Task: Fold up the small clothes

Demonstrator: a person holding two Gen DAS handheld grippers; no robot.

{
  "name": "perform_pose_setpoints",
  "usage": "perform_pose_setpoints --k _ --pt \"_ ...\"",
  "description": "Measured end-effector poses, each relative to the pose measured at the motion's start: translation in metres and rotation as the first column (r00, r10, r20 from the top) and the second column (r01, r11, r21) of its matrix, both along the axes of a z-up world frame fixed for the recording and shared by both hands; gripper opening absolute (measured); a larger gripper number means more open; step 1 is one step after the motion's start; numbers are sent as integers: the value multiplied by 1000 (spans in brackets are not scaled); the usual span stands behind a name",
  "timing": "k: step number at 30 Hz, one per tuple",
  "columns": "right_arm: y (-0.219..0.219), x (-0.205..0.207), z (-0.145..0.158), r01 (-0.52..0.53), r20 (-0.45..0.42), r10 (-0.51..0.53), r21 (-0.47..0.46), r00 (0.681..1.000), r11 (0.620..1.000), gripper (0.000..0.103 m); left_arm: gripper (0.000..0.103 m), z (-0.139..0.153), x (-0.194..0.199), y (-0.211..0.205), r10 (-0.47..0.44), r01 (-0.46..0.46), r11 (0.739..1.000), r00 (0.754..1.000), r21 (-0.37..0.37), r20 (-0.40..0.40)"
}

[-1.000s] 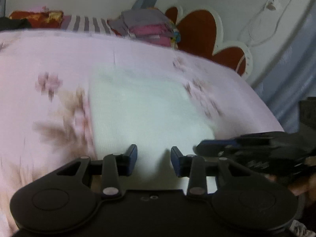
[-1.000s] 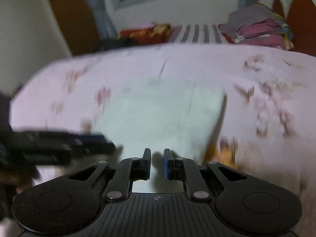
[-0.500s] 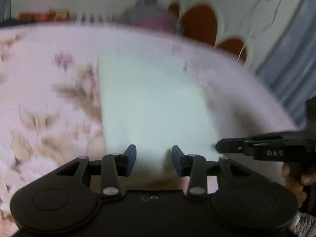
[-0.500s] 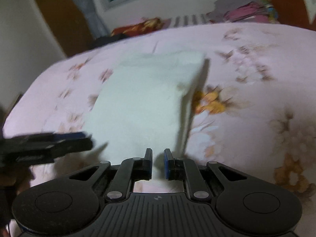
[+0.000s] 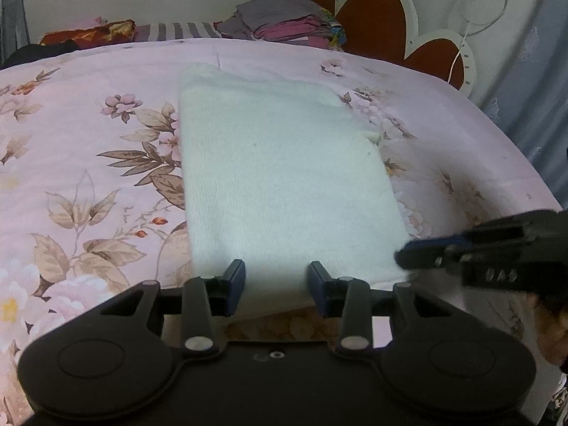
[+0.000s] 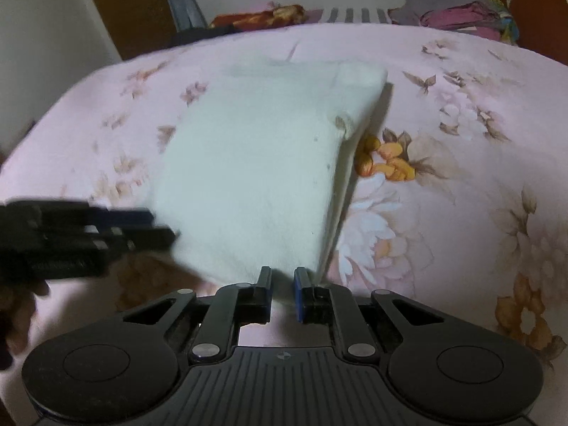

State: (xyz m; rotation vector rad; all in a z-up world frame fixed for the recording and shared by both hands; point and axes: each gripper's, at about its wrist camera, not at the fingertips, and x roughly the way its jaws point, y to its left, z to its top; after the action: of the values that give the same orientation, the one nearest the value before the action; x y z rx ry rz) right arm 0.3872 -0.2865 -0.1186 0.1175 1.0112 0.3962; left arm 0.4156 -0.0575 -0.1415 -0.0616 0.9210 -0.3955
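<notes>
A small white knitted garment [image 5: 284, 184] lies folded into a long rectangle on the pink floral bedspread [image 5: 88, 163]. My left gripper [image 5: 277, 285] is open, its fingers straddling the garment's near edge. My right gripper [image 6: 282, 289] is nearly closed, pinching the near right corner of the garment [image 6: 255, 177], whose right side is raised off the bed. Each gripper shows in the other's view: the right one [image 5: 497, 252] and the left one [image 6: 81, 234].
A stack of folded clothes [image 5: 287, 23] sits at the far end of the bed by a red heart-shaped headboard [image 5: 383, 21]. A striped cloth [image 5: 177, 30] and a red patterned item [image 5: 88, 33] lie along the far edge. A wall and curtain stand to the right.
Both grippers have pulled back toward the near edge of the garment. The garment now lies stretched out lengthwise, and the right gripper lifts its near right corner.
</notes>
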Motion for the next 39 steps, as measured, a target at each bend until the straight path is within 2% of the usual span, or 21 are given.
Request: perform_pose_setpoints --k 3,4,5,6,7,8,10,12,14,16,19,22,24,26,28,32,36,37,39 --pt "-9 3 7 60 28 -61 49 998 997 11 43 2 -2 -2 17 -17 1000 1000 5 0" --pt "-13 5 9 88 32 -90 63 995 994 12 53 4 -4 -4 23 -23 1000 1000 12 3" --pt "-14 8 10 103 33 -105 69 994 992 33 61 5 -5 -6 28 -28 999 1000 22 12" --pt "-15 10 12 115 39 -118 66 992 991 56 74 7 -7 -7 34 -35 999 999 28 29" --pt "-16 10 14 123 62 -127 59 990 991 78 79 9 -9 -9 39 -41 998 998 37 43" --pt "-17 8 18 123 105 -130 65 986 990 78 79 11 -10 -11 42 -45 998 998 48 50" --pt "-21 10 19 106 98 -113 83 989 991 78 79 14 -9 -13 47 -49 997 998 54 47" --pt "-26 11 19 122 101 -133 105 986 987 77 79 22 -8 -11 58 -62 997 995 42 79" --pt "-35 19 19 151 78 -167 180 983 972 77 81 30 -3 -4 87 -90 996 989 22 119" --pt "-47 29 16 196 47 -218 277 975 940 77 83 34 10 10 130 -124 991 982 -48 136" --pt "-61 53 6 275 -20 -290 388 957 879 77 80 29 43 31 209 -200 975 973 -92 96" --pt "-71 80 -12 356 -113 -343 445 932 821 77 80 23 65 48 276 -267 955 960 -132 53" --pt "-73 94 -22 369 -154 -337 469 929 802 77 79 13 76 61 311 -310 928 950 -207 -32" --pt "-72 104 -31 382 -189 -332 465 924 799 77 77 0 83 72 335 -354 890 935 -288 -113" --pt "-71 110 -38 393 -222 -326 466 919 793 77 72 -10 88 75 334 -373 872 927 -316 -172" --pt "-66 118 -41 392 -218 -326 461 920 796 76 67 -22 98 68 258 -325 872 941 -366 -219" --pt "-51 122 -32 330 -173 -286 348 943 878 60 67 -28 109 56 196 -272 884 954 -381 -226" --pt "-48 123 -31 308 -157 -270 326 950 894 56 73 -30 112 54 167 -248 886 959 -392 -229" --pt "-46 127 -31 294 -151 -259 307 954 905 55 77 -30 116 48 141 -220 895 965 -389 -222"
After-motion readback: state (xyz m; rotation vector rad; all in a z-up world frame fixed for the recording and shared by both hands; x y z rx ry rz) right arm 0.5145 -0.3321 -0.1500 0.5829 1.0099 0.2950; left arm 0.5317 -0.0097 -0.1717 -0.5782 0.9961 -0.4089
